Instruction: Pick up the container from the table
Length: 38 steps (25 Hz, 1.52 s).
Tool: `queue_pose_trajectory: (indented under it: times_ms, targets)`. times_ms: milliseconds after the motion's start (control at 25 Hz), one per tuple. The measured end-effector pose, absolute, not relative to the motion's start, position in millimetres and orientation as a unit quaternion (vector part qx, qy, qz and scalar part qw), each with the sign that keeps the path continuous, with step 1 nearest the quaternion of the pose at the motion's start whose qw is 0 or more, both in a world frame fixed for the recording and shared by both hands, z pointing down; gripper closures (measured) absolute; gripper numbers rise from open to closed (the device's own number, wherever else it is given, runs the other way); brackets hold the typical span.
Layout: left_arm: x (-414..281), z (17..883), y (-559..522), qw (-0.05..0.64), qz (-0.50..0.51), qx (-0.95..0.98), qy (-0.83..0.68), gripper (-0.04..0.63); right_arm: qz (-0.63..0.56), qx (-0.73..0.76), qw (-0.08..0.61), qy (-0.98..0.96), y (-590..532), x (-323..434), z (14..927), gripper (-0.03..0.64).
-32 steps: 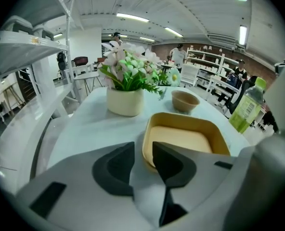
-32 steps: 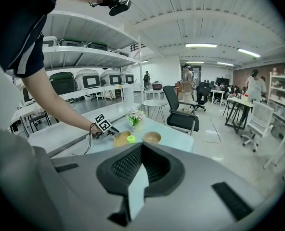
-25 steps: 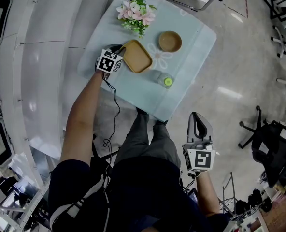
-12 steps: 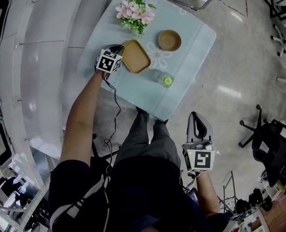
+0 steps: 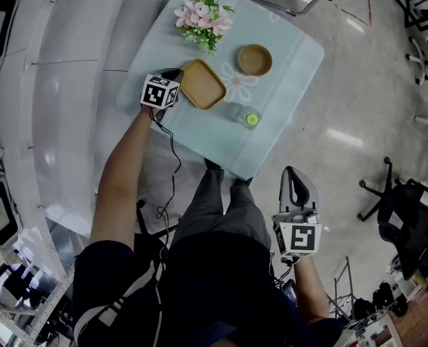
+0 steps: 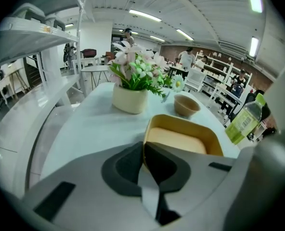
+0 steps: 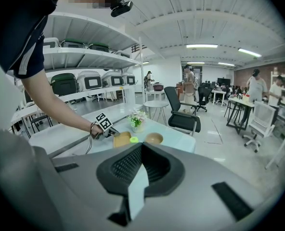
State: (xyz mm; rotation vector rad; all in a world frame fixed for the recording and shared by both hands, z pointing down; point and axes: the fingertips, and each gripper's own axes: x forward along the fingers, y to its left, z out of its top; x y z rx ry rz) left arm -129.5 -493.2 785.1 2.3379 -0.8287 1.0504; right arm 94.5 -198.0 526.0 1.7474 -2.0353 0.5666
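Nearest in, the right gripper (image 5: 296, 181) is parked low by the person's right side, over the floor and well apart from the table (image 5: 290, 71). Its jaws are pressed together with nothing between them. It looks like it's just being kept out of the way, since a second gripper probably isn't needed for this lift.

Further out, the left gripper (image 5: 176, 75) is reached over to the table's left side and angled downward. Its jaws are clamped on the near-left rim of the container (image 5: 203, 85), with the thin wall caught between them. Makes sense tbh: the thing is wide and shallow, so the rim is about the only part that can be pinched. The container seems to be sat flat on the table, not lifted yet.

Just right of it, a bottle (image 5: 249, 118) with a green cap is stood close to the table's near edge, apart from the container. Farther back a bowl (image 5: 254, 60) is set, and a pot of flowers (image 5: 203, 19) is placed at the far left. None of them is touched.

With an edge grip like that, some tipping can be expected once the container is raised, so a slow lift is probably called for.
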Motion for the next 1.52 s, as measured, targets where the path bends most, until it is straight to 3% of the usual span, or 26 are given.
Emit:
queue_pose_trajectory:
  times_ms: [400,1520]
  targets:
    - [-137.6,752.7,-472.7,0.232,0.362,0.844,-0.320,0.577,0.197,0.621,0.205,-0.731,-192.2,96.6,523.1,0.617]
    - [-152.7,557.8,-386.0,0.214,0.231,0.841,-0.439,0.577,0.163,0.602,0.185,-0.759,-178.3,100.7,481.5,0.617]
